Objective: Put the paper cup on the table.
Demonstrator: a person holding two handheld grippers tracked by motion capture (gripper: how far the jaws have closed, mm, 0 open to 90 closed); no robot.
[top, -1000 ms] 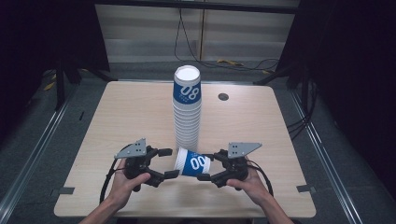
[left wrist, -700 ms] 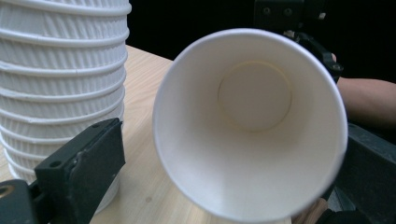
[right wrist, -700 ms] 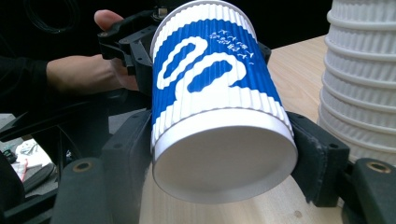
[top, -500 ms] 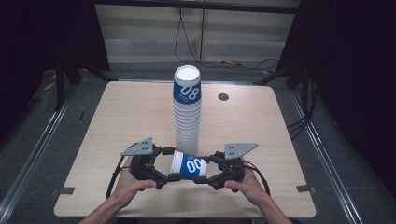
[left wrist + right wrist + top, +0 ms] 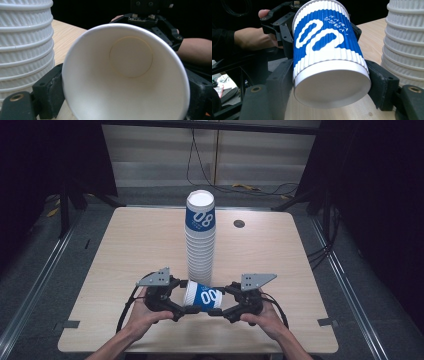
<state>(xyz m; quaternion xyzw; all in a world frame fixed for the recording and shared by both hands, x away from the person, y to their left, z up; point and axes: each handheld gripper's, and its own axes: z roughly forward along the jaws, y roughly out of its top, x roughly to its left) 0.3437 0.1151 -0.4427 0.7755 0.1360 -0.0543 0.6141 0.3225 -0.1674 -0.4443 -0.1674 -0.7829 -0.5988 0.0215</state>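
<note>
A blue-and-white ribbed paper cup [image 5: 202, 296] lies on its side in the air near the table's front edge, between both grippers. My right gripper [image 5: 220, 301] is shut on its base end; in the right gripper view the black pads press both sides of the cup [image 5: 327, 50]. My left gripper [image 5: 184, 297] straddles the rim end. In the left gripper view the cup's white mouth [image 5: 125, 75] faces the camera and the pads [image 5: 53, 87] lie against the rim on both sides. Just behind stands a tall stack of like cups [image 5: 200, 245].
The stack stands mid-table on the light wooden table [image 5: 125, 250], close beside the held cup [image 5: 25, 45] [image 5: 407, 42]. A small round grommet [image 5: 239, 223] sits at the back right. Metal rails and cables run on the floor around the table.
My left gripper has moved right, from beside the cup to around its rim. The right gripper and the cup have stayed in place.
</note>
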